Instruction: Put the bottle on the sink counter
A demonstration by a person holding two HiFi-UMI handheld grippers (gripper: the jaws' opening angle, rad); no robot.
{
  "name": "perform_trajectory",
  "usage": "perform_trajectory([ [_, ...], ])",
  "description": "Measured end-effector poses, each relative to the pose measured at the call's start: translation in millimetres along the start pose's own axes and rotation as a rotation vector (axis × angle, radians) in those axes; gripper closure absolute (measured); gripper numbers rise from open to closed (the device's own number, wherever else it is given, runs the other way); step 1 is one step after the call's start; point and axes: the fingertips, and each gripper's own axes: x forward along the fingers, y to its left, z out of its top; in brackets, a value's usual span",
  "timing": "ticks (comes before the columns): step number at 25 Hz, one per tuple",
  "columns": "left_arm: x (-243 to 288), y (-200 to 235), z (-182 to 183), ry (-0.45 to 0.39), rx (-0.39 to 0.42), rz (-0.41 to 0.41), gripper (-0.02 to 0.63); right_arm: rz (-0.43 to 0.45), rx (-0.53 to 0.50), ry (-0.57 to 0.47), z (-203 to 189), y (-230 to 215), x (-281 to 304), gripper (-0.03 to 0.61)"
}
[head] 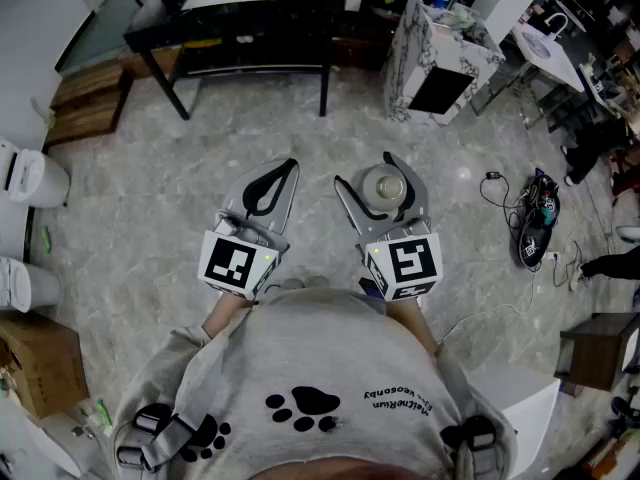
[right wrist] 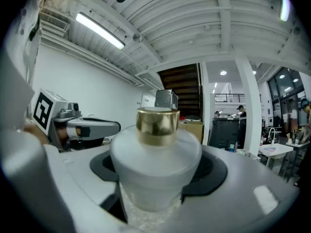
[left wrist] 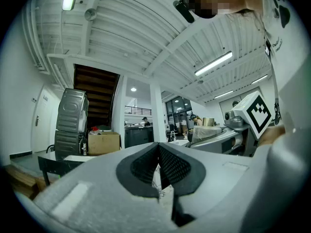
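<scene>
The bottle (right wrist: 154,159) is a squat, frosted white vessel with a gold cap (right wrist: 157,120). It stands upright between my right fingers (right wrist: 214,171), carried level in front of my body above the floor (head: 150,188) and not resting on any surface. The right fingers are spread wide and pinch the bottle across its broad body, below the shoulder, with a dark pad bearing on each side. My left fingers (left wrist: 177,166) are pressed together at the tips with nothing between them, and they are held just beside the right ones. Judged by its look, the bottle is probably glass: rigid, fairly heavy for its size, smooth enough to slip and liable to break if dropped. Keep the hold on the widest part of the body; do not take it by the cap, which is narrow and may turn or lift off. Keep it upright and set it down gently on its base. A marble-patterned cabinet (head: 415,43) stands well ahead, beyond a black table (head: 240,18); it may be the sink table, but I cannot confirm that.
</scene>
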Motion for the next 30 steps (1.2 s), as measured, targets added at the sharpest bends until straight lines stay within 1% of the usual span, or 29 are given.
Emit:
perform_trajectory([
  [6, 14, -9, 6, -0.014, 0.002, 0.007, 0.612, 0.008, -0.019, -0.026, 3, -15, -1, 0.238],
  [11, 29, -4, 10, -0.028, 0.007, 0.019, 0.611, 0.015, -0.015, -0.041, 9, -28, 7, 0.238],
  [15, 38, -3, 7, -0.021, 0.007, 0.026, 0.611, 0.043, 0.002, -0.040, 10, -33, 13, 0.236],
  [22, 53, -4, -1, -0.009, 0.000, 0.046, 0.612, 0.067, 0.006, -0.030, 3, -44, 20, 0.236],
  [26, 59, 3, 2, -0.004, 0.006, 0.055, 0.611, 0.079, 0.013, -0.028, 0, -46, 30, 0.236],
  [30, 73, 21, -3, -0.003, 0.002, 0.062, 0.611, 0.093, 0.004, -0.035, 0, -50, 53, 0.236],
])
